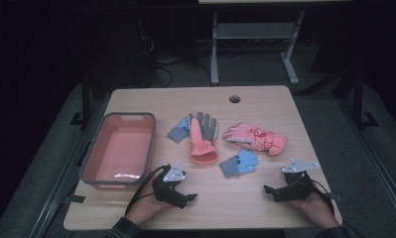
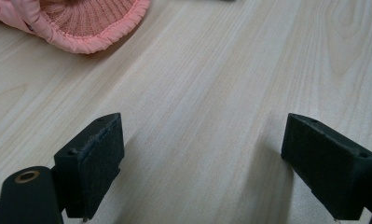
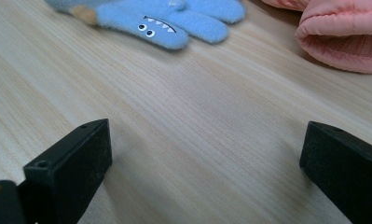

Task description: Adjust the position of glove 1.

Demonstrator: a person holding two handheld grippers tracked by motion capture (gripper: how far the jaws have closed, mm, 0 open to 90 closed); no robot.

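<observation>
Both grippers rest wide open and empty on the light wooden table (image 1: 205,208): left gripper (image 1: 188,198), right gripper (image 1: 270,192). The small blue knitted glove (image 1: 241,163) lies at the right gripper's eleven o'clock, and the orange padded glove (image 1: 202,144) at the left gripper's one o'clock.

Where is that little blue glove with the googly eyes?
In the high view the blue glove lies near the table's middle, just below the pink glove and left of the right gripper.
</observation>
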